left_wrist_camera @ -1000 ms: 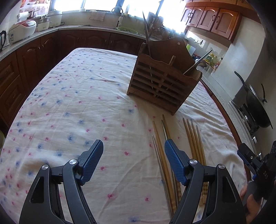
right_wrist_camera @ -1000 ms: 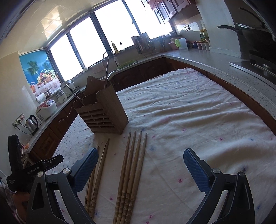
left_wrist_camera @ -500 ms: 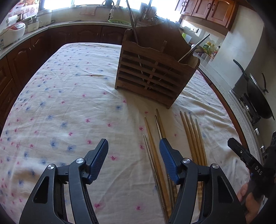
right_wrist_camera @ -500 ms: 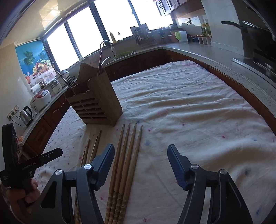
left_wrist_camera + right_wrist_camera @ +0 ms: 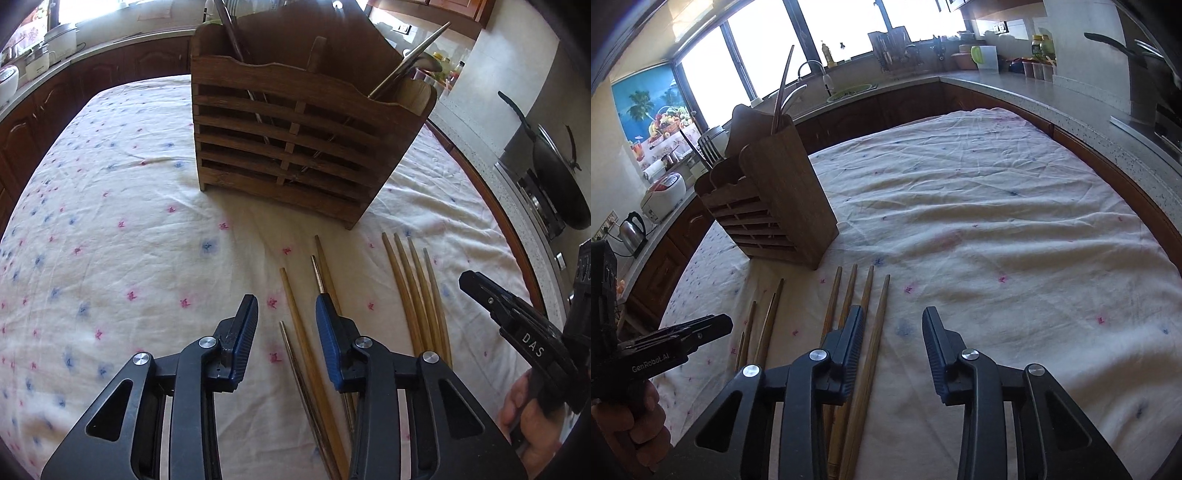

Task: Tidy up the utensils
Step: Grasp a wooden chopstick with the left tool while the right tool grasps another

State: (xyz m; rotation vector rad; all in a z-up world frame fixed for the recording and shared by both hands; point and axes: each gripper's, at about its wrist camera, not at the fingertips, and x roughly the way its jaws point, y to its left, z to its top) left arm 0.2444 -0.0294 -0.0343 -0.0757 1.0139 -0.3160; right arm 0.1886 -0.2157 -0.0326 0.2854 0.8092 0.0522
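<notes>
A slatted wooden utensil holder [image 5: 295, 147] stands on the floral tablecloth [image 5: 110, 240] with some metal utensils in it; it also shows in the right wrist view [image 5: 768, 210]. Several chopsticks lie in front of it in two groups: a mixed wood and metal group [image 5: 306, 332] and a wooden group [image 5: 417, 295], [image 5: 857, 317]. My left gripper [image 5: 284, 332] is open, low over the mixed group. My right gripper [image 5: 892, 343] is open, its left finger over the wooden group.
Kitchen counters with dark wood cabinets run around the table. A rice cooker and kettle [image 5: 631, 229] stand on the left counter, a sink under the windows, a wok [image 5: 554, 173] on the stove at the right.
Both grippers have moved forward and down toward the chopsticks and the holder. Both jaws have narrowed but stay open.
</notes>
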